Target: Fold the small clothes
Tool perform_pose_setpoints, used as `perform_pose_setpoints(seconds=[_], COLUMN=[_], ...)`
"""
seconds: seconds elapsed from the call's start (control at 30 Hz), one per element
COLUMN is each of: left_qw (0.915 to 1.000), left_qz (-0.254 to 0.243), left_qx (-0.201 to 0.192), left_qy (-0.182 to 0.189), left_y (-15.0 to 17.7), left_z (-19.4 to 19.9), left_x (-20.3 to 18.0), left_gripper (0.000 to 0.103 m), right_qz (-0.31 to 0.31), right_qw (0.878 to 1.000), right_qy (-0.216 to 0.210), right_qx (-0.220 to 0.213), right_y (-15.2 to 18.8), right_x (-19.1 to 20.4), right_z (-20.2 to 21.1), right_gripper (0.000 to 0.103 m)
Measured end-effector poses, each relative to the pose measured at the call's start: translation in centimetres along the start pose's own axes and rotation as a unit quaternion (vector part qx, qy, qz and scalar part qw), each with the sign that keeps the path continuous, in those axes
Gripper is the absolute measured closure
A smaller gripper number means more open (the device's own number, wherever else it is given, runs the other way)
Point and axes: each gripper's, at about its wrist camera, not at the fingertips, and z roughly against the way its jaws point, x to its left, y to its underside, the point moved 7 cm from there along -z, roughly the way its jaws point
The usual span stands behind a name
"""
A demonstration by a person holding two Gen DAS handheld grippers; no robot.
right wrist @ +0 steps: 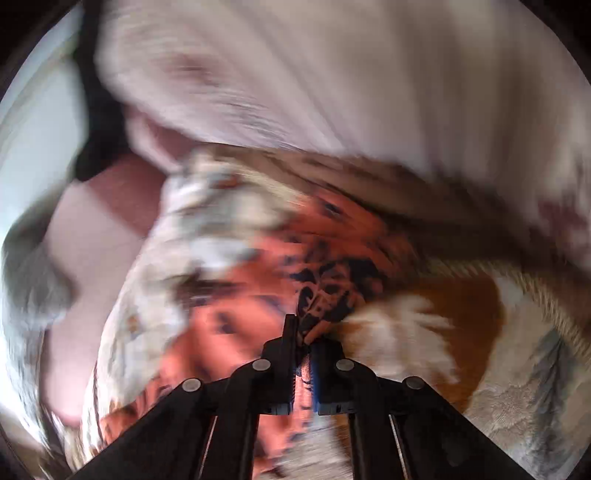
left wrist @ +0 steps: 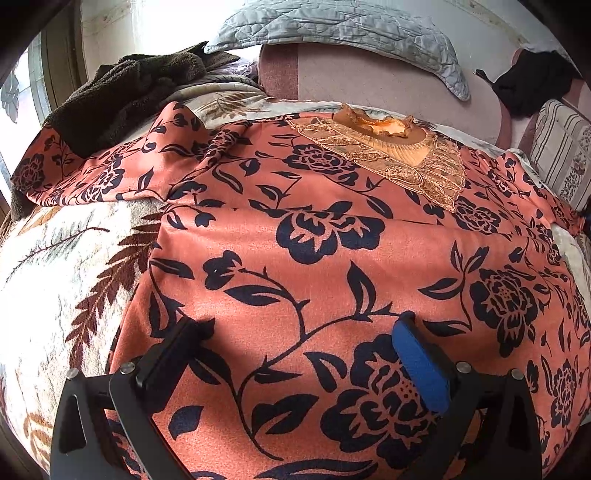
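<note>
Meanwhile right gripper (right wrist: 304, 341) pinches floral garment (right wrist: 325, 291) low.

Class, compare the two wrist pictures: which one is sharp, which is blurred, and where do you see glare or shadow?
Left wrist view: sharp, the floral garment crisp, window glare top left, shadow under the open left gripper. Right wrist view: heavily motion-blurred, only the right gripper crisp, shut on garment fabric.

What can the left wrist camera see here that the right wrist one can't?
Left only: the whole floral top spread flat, its lace collar, a dark fleece, a grey quilted pillow, and the open left tongs.
Right only: the right tongs shut on a bunch of the top, blurred.
Both: the top and the leaf-print blanket.
</note>
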Motion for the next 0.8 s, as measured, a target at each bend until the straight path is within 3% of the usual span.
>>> perform_pose_setpoints(seconds=[0.07,0.17,0.27,0.37,0.4,0.43,0.47,0.57,0.63,0.8], left_qw=[1.0,1.0,0.9998,0.9992,0.9989,0.9985,0.9979,0.9956,0.9926,0.97], left_qz=[0.002,0.009,0.02,0.039,0.046,0.054,0.063,0.088,0.111,0.181], left_qx=[-0.001,-0.001,-0.001,-0.002,-0.002,-0.003,-0.003,-0.003,-0.011,0.011], left_qy=[-0.001,0.002,0.005,0.01,0.01,0.011,0.014,0.03,0.049,0.162], left_y=[0.0,0.0,-0.1,-0.3,-0.3,-0.4,-0.5,-1.0,-1.9,-6.5], left_z=[0.0,0.2,0.3,0.6,0.7,0.9,1.1,2.1,3.2,3.8], left_x=[0.0,0.2,0.5,1.1,1.4,1.7,2.1,3.3,4.0,3.0], left_gripper=[0.0,0.0,0.0,0.0,0.0,0.0,0.0,0.0,0.0,0.0], right_qz=[0.079,0.149,0.191,0.22,0.248,0.279,0.296,0.302,0.286,0.273], right_qw=[0.996,0.976,0.946,0.923,0.916,0.911,0.909,0.91,0.916,0.917], right_qy=[-0.038,-0.149,-0.261,-0.315,-0.31,-0.294,-0.277,-0.251,-0.255,-0.279], right_qx=[-0.034,-0.051,-0.025,0.031,0.064,0.084,0.093,0.135,0.123,0.087], right_y=[0.3,4.4,13.0,23.0,26.6,29.7,32.1,35.9,35.9,35.5], right_x=[6.9,17.8,25.9,30.3,31.3,31.8,31.6,28.9,26.4,21.9], right_z=[3.4,8.7,12.5,11.9,10.4,8.7,7.0,4.3,5.4,10.6], right_gripper=[0.097,0.097,0.097,0.093,0.076,0.041,0.025,0.022,0.022,0.022])
